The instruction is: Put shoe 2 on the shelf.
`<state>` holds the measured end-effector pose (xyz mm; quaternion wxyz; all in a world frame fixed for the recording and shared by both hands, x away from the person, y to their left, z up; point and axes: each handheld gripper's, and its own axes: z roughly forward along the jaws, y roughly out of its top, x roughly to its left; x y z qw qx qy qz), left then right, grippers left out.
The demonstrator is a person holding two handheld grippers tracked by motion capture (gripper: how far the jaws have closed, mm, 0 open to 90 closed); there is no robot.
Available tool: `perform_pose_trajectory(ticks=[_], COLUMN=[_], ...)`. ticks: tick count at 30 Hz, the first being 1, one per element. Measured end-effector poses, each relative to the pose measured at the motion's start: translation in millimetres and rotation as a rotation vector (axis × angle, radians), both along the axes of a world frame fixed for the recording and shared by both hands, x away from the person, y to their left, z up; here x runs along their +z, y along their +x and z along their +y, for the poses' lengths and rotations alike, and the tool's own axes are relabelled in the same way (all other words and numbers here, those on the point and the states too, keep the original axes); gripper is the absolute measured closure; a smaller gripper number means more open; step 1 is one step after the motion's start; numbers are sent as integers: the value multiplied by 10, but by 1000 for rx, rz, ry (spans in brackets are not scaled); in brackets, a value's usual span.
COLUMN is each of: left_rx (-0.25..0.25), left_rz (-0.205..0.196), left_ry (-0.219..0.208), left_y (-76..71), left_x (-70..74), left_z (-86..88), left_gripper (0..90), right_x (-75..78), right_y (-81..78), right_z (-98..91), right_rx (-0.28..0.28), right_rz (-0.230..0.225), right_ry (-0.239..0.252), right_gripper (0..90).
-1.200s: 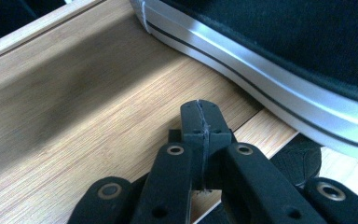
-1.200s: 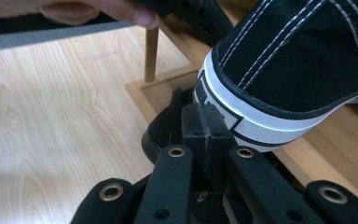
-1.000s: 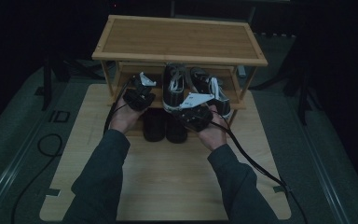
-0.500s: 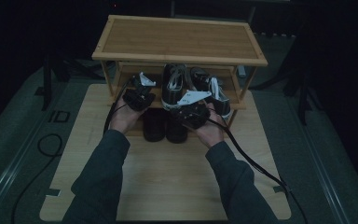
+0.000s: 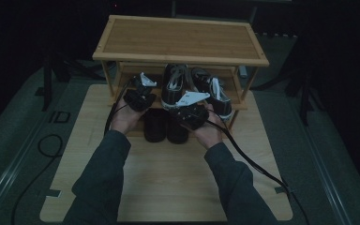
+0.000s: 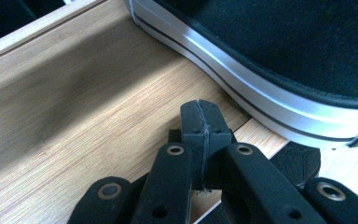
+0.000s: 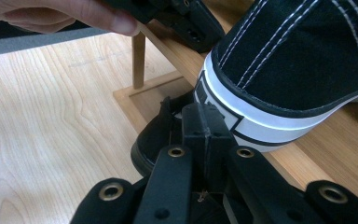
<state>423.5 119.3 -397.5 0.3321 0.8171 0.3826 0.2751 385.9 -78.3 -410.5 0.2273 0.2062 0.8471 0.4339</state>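
Both forearms reach forward side by side, the left gripper and right gripper with jaws pressed together on nothing, level at the rack's lower shelf beside the black sneaker.

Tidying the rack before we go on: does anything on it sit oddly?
Yes. The black canvas sneaker with a white sole on the bamboo rack's middle shelf juts heel-first past the front edge, overhanging the dark shoes below.

A pale wooden board lies on grey-green floor. The room behind is dark. A cable loops left.
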Motion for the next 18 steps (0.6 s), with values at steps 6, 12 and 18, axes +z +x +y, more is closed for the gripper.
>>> perform_pose_trajectory(ticks=[6,12,18], left_rx=[-7,-5,-3], left_rz=[2,0,-1], left_ry=[-9,-16,-17], left_y=[3,2,1], left_x=[-4,-7,-8], left_z=[13,11,11], left_gripper=[900,900,900], right_x=[9,46,75], right_y=[24,10,-44], right_z=[9,-119,-164], right_rx=[33,44,63], right_rz=[29,53,34], right_ry=[7,13,-59], right_gripper=[900,900,886])
